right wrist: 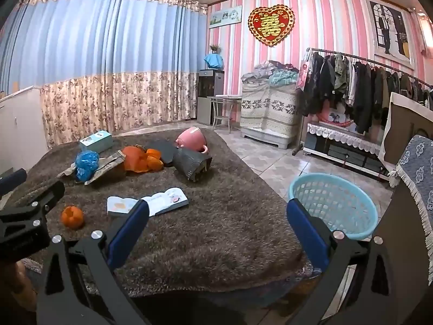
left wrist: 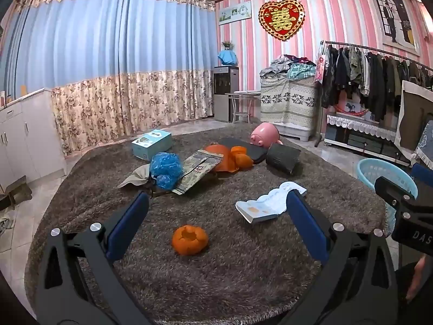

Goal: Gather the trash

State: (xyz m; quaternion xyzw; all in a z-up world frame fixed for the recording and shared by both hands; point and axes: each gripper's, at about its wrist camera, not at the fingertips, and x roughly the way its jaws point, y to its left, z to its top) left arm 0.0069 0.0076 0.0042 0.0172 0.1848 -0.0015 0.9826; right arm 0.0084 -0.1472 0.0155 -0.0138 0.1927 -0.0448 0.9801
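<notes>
An orange peel cup [left wrist: 190,240] lies on the shaggy brown cover between the open fingers of my left gripper [left wrist: 217,199]; it also shows in the right wrist view [right wrist: 72,217]. Farther back lie a blue crumpled bag [left wrist: 165,170], a printed foil packet [left wrist: 199,170], an orange plastic bag with peel [left wrist: 230,158] and a dark grey pouch [left wrist: 282,157]. A light blue basket [right wrist: 334,206] stands on the floor to the right. My right gripper [right wrist: 217,203] is open and empty above the cover's front edge.
An open booklet [left wrist: 270,201] lies right of the peel. A pink mug [left wrist: 263,134] on its side, a black pad [left wrist: 247,149] and a teal box [left wrist: 152,143] sit at the back. A clothes rack [right wrist: 365,92] and a draped chair [right wrist: 416,178] stand right.
</notes>
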